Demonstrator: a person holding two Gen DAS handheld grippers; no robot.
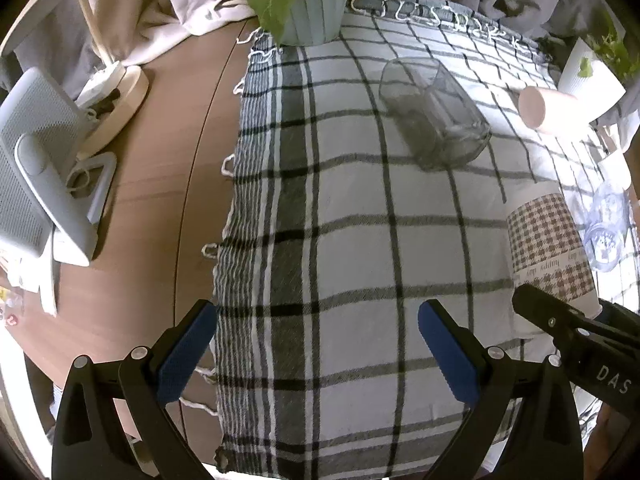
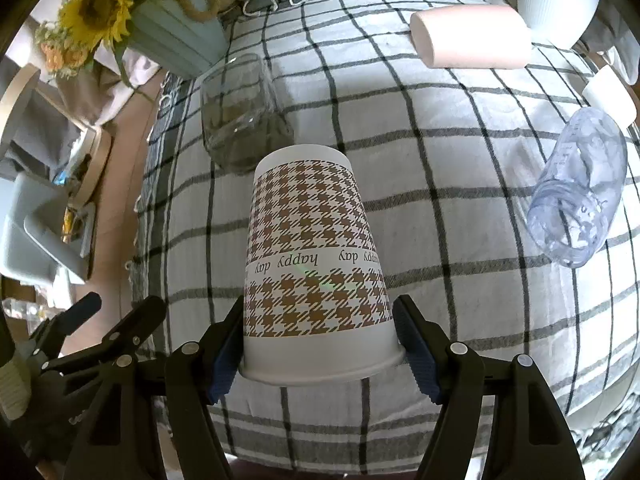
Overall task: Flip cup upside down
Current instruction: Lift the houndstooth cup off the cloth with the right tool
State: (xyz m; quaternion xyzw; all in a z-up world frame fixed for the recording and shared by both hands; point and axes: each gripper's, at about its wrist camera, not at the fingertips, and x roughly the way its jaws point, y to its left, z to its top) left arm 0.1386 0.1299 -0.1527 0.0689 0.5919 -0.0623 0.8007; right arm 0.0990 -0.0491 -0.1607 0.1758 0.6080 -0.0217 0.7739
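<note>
Right gripper [image 2: 320, 344] clamps inverted paper cup [image 2: 314, 264] near its rim.
Cup stands mouth-down on checked cloth [image 2: 460, 200], near centre; glass tumbler [image 2: 236, 116] lies beyond it, far left. Left gripper [image 1: 316, 352] spread wide, holding nothing, over the cloth's left edge.

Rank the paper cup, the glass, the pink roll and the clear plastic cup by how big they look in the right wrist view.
1. Paper cup, largest, though it sits closest to the camera between the right gripper fingers.
2. Pink roll and clear plastic cup look about alike, so no ranking.
3. Glass, slightly smaller, partly hidden behind the paper cup.
</note>
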